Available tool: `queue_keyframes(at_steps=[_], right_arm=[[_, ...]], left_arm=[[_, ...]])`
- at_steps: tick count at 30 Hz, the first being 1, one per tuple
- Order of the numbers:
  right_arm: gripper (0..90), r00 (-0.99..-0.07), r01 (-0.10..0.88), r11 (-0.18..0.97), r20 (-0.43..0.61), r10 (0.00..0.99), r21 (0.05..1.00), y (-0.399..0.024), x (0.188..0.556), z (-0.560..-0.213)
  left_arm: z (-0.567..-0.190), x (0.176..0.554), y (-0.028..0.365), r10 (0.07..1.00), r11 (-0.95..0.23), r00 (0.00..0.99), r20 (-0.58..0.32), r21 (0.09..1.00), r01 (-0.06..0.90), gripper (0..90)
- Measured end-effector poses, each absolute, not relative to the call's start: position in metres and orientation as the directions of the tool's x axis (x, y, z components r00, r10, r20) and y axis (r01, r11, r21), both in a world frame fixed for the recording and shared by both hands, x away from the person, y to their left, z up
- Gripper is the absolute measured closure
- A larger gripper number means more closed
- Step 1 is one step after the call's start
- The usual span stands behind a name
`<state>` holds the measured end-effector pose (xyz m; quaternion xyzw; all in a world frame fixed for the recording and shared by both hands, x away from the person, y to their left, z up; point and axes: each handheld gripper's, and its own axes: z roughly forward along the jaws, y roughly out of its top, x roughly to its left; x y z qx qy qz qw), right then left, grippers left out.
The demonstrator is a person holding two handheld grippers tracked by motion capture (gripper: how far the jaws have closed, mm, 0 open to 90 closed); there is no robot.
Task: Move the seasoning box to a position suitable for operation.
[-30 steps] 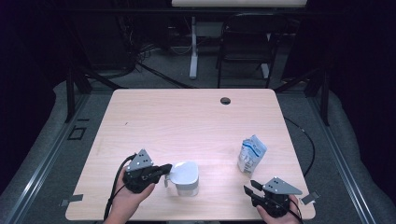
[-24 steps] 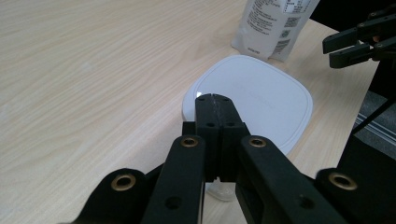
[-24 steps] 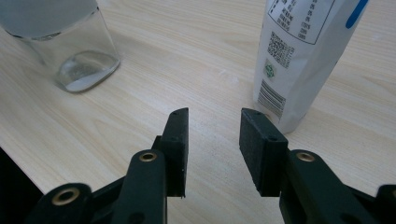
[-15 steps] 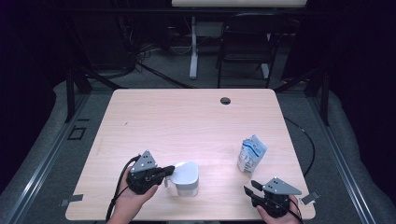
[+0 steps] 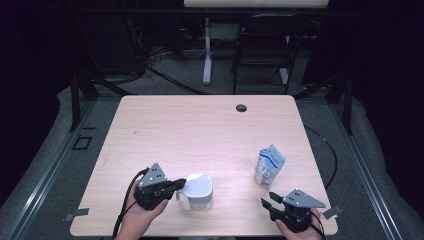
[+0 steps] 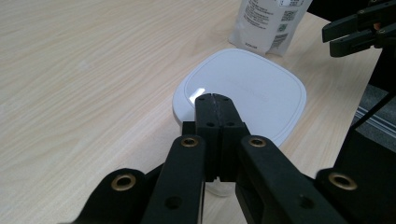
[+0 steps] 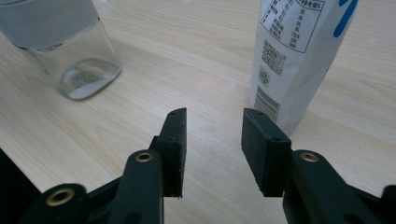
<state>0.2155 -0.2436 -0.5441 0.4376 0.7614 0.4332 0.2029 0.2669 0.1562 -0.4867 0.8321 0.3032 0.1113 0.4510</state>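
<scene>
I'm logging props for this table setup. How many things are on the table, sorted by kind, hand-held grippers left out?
Clear jar with white lid: 1
White printed pouch: 1
Total: 2

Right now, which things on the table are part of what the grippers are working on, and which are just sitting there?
In play:
- lidded container, with the shut left gripper at its white lid
- pouch, just beyond the open, empty right gripper

Idle:
- cable hole in the table
</scene>
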Motion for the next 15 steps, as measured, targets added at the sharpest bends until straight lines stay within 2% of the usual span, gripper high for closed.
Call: queue_keyframes(at_steps=[3,15], right_arm=[[60.0,-0.529,0.501,0.215,0.099,0.843,0.839,-0.243,0.217,-0.542],[62.8,-0.592,0.48,0.302,0.05,0.805,0.824,-0.22,0.226,-0.532]], left_arm=[[-0.487,0.267,0.157,0.603,-0.407,0.792,-0.093,0.819,0.406,90.0],[-0.487,0.267,0.156,0.606,-0.401,0.79,-0.096,0.82,0.407,90.0]])
